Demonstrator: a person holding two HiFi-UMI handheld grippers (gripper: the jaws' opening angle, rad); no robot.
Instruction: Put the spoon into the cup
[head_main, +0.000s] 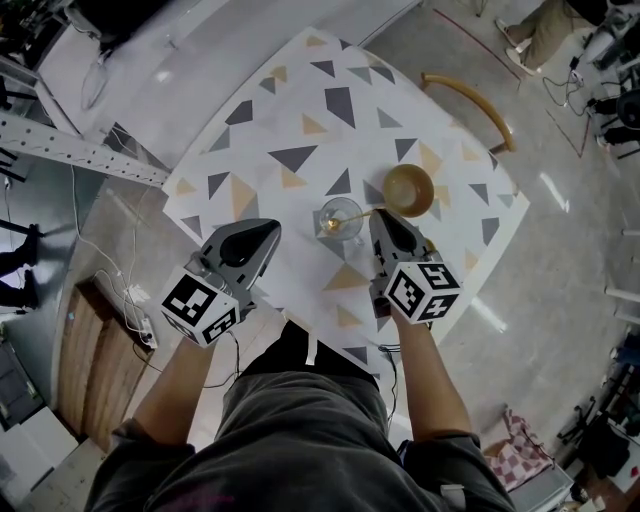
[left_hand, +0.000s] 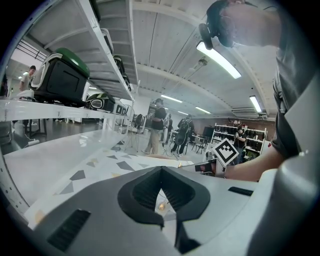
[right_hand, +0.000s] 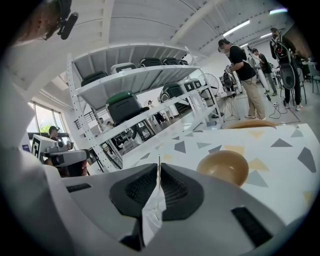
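Currently right tongs (head_main: 382, 215) clench spoon (head_main: 352, 217), tip over cup (head_main: 338, 206); left tongs (head_main: 270, 228) clenched, empty. Spoon could clip the rim and topple cup, since nothing steadies it on counter (head_main: 300, 100).

No words or numbers can be read — the left cube (head_main: 200, 305) and right cube (head_main: 424, 291) bear only patterned squares.

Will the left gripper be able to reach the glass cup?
Probably yes. The left gripper is just left of the glass cup, with only bare table between them. Its jaws are shut, so they'd need opening first.
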